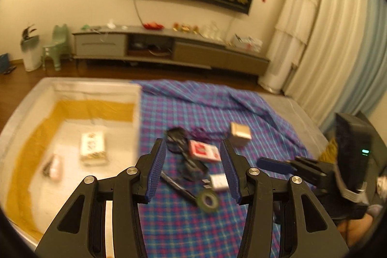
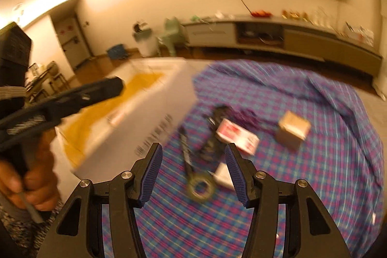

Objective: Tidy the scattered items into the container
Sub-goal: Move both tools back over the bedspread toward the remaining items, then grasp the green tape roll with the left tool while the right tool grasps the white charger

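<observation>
A white box container with a yellow lining stands left of a plaid cloth. Inside it lie a white packet and a small pink item. On the cloth lie a red-and-white box, a brown cardboard box, a roll of green tape, a small white box, a black pen and dark tangled items. My left gripper is open and empty above the pile. My right gripper is open and empty above the tape. The container shows in the right wrist view too.
The cloth covers a grey surface. The right gripper shows at the right of the left wrist view; the left gripper and the hand on it show in the right view. A TV cabinet stands behind.
</observation>
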